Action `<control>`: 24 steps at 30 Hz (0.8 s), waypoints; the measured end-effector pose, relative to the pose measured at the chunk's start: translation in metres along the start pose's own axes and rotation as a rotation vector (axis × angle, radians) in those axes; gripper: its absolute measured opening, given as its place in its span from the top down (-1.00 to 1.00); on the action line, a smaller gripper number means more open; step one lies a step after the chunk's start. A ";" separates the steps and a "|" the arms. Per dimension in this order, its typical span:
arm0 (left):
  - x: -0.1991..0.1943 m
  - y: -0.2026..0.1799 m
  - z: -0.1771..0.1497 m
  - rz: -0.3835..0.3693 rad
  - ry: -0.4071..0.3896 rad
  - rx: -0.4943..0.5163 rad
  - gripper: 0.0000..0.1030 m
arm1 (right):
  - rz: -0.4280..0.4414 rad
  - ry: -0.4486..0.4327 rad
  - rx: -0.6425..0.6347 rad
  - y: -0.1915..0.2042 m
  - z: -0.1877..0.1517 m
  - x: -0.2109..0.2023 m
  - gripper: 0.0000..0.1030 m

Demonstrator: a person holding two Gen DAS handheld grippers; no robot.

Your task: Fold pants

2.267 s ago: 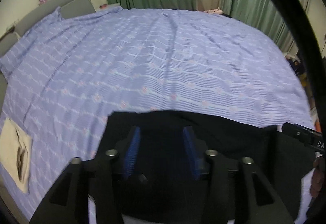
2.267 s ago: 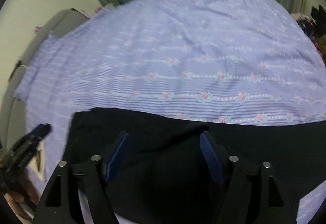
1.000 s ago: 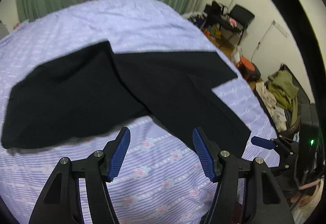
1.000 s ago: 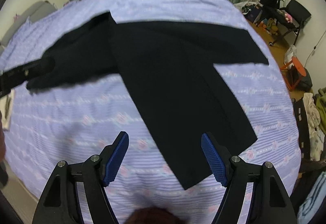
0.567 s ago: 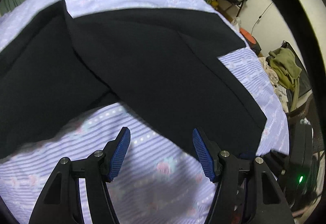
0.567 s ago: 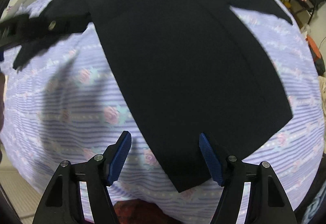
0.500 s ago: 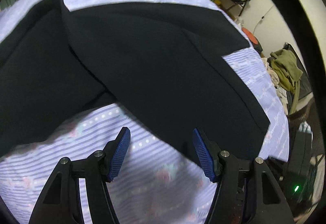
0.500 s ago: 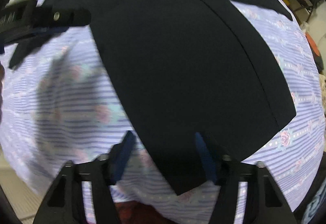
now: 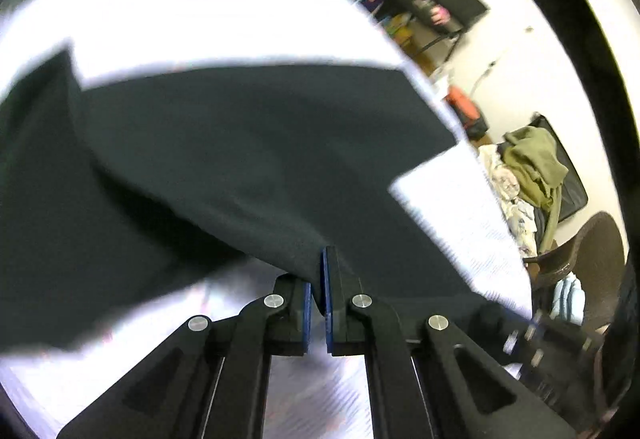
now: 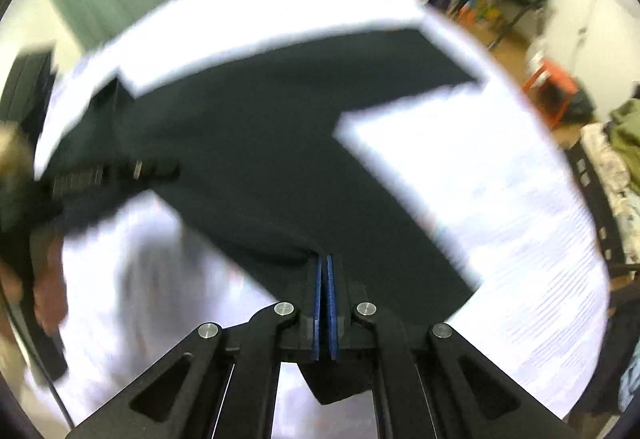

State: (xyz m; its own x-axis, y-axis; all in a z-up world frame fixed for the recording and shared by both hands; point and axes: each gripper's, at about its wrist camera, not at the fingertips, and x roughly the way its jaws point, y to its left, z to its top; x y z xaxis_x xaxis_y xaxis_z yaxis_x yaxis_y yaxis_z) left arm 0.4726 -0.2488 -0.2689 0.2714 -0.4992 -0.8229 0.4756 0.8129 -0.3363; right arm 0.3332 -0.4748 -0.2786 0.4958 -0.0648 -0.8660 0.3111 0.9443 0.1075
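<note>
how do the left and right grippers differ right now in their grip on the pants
The left gripper shows a thin gap between its blue pads, with a bunch of pants cloth wedged in it; the right gripper has its pads pressed almost flush. A corner of the pants hangs below the right gripper's pads; none shows below the left's. Both are shut on the near edge of the same black pants, over the bed sheet.

the black pants [image 9: 248, 159] [image 10: 256, 167] lie spread across the pale bed [image 10: 500, 199], legs splayed in a v, one hem edge bunched and pulled up off the sheet, pinched between the blue pads of the left tool [image 9: 316, 295] and the right tool [image 10: 324, 299].
</note>
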 end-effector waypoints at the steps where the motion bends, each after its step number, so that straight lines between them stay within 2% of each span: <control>1: -0.001 -0.008 0.012 -0.004 -0.019 0.023 0.87 | -0.014 -0.047 0.011 -0.007 0.016 -0.006 0.94; 4: 0.004 -0.030 0.064 -0.035 -0.080 0.071 0.87 | -0.065 -0.195 0.023 -0.024 0.081 -0.014 0.94; 7: 0.022 -0.045 0.122 -0.036 -0.106 0.088 0.85 | -0.119 -0.294 -0.005 -0.035 0.139 -0.011 0.94; 10: 0.051 -0.054 0.167 0.001 -0.082 0.066 0.67 | -0.187 -0.326 -0.051 -0.033 0.194 0.009 0.94; 12: 0.063 -0.058 0.186 0.043 -0.054 0.053 0.61 | -0.225 -0.304 -0.074 -0.039 0.229 0.032 0.94; 13: 0.062 -0.057 0.191 0.060 -0.051 0.046 0.55 | -0.257 -0.281 -0.070 -0.041 0.243 0.042 0.87; 14: 0.062 -0.058 0.194 0.076 -0.058 0.046 0.33 | -0.264 -0.273 -0.066 -0.043 0.255 0.050 0.76; 15: 0.058 -0.060 0.194 0.098 -0.078 0.053 0.10 | -0.275 -0.261 -0.069 -0.044 0.264 0.055 0.38; 16: 0.049 -0.061 0.192 0.123 -0.114 0.066 -0.32 | -0.323 -0.259 -0.060 -0.045 0.271 0.057 -0.06; 17: 0.041 -0.060 0.189 0.130 -0.148 0.077 -0.42 | -0.352 -0.275 -0.050 -0.053 0.276 0.054 -0.21; 18: 0.028 -0.061 0.183 0.137 -0.192 0.103 -0.42 | -0.366 -0.315 -0.036 -0.054 0.273 0.042 -0.27; 19: 0.018 -0.061 0.180 0.144 -0.203 0.124 -0.42 | -0.364 -0.351 -0.018 -0.054 0.268 0.029 -0.27; 21: -0.003 -0.054 0.172 0.138 -0.212 0.136 -0.42 | -0.359 -0.363 0.003 -0.055 0.260 0.010 -0.28; 22: -0.018 -0.052 0.165 0.120 -0.231 0.135 -0.42 | -0.341 -0.365 0.018 -0.052 0.253 0.000 -0.28; 24: -0.046 -0.045 0.151 0.129 -0.267 0.114 -0.42 | -0.293 -0.378 0.035 -0.045 0.240 -0.015 -0.28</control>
State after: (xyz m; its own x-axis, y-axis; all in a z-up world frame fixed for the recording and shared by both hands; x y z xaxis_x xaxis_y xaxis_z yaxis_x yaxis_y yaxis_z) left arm 0.5656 -0.3080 -0.1469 0.5387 -0.4673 -0.7011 0.5097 0.8433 -0.1704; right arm 0.5059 -0.5940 -0.1534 0.6412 -0.4453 -0.6250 0.5058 0.8577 -0.0922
